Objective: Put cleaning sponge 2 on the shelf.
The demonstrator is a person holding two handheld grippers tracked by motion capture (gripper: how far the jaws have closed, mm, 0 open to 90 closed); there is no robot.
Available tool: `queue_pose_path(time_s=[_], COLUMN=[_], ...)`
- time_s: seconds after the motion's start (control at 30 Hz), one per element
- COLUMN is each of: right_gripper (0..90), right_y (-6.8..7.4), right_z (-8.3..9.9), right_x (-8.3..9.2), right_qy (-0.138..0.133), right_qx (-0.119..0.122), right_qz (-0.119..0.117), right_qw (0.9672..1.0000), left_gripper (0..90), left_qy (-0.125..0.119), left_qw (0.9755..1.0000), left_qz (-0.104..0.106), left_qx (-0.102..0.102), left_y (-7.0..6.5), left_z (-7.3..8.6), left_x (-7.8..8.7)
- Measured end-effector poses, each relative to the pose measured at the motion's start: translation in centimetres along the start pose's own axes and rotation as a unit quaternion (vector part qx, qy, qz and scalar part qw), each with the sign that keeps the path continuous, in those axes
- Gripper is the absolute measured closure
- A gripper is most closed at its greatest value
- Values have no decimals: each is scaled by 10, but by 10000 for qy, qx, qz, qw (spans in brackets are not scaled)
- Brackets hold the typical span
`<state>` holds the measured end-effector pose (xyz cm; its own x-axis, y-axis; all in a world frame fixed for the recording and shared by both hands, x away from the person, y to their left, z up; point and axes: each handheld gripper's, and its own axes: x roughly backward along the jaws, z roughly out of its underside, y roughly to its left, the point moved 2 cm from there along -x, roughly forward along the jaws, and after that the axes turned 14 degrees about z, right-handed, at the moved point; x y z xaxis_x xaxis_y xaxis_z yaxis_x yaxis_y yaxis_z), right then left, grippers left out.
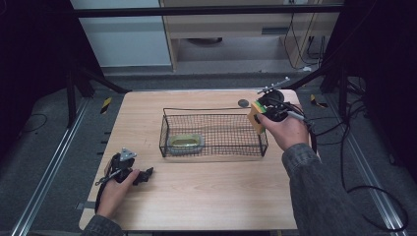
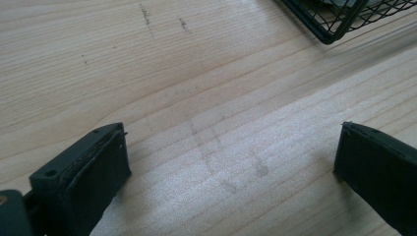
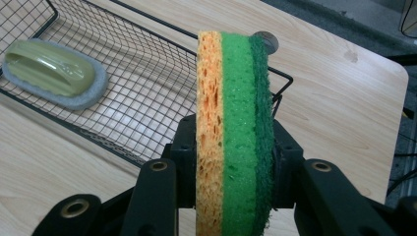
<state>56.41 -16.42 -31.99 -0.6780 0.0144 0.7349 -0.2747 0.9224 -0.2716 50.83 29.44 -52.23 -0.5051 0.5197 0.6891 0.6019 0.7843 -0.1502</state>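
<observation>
A layered sponge (image 3: 233, 132), orange, light green and dark green, stands on edge between my right gripper's (image 3: 231, 162) jaws, which are shut on it. In the high view this right gripper (image 1: 260, 115) hovers with the sponge (image 1: 255, 117) at the right end of a black wire basket (image 1: 214, 132). Inside the basket, at its left end, lies a green-handled scrubber (image 1: 186, 142) with a grey pad (image 3: 74, 101). My left gripper (image 1: 142, 175) rests on the table near the front left, open, with bare wood between its fingers (image 2: 93, 172).
The wooden table (image 1: 196, 196) has free room in front of the basket. A small dark round disc (image 1: 243, 103) lies behind the basket's right corner. Black cables trail off the table's right side, and a basket corner (image 2: 339, 19) shows beyond the left gripper.
</observation>
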Motion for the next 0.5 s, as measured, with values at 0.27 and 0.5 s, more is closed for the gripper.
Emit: queue_pose_path(time_s=[0.27, 0.5], right_gripper=[643, 643], right_y=[7, 12], right_z=[0, 0], right_x=[-13, -20], right_qy=[122, 183], right_qx=[-10, 30], right_qz=[48, 107], right_qw=[9999, 9998], left_gripper=[0, 0], left_qy=[1, -11], left_qw=[10000, 10000], left_qz=[1, -2], left_qx=[-1, 10], left_y=[0, 0], left_z=[0, 0], left_x=[0, 0])
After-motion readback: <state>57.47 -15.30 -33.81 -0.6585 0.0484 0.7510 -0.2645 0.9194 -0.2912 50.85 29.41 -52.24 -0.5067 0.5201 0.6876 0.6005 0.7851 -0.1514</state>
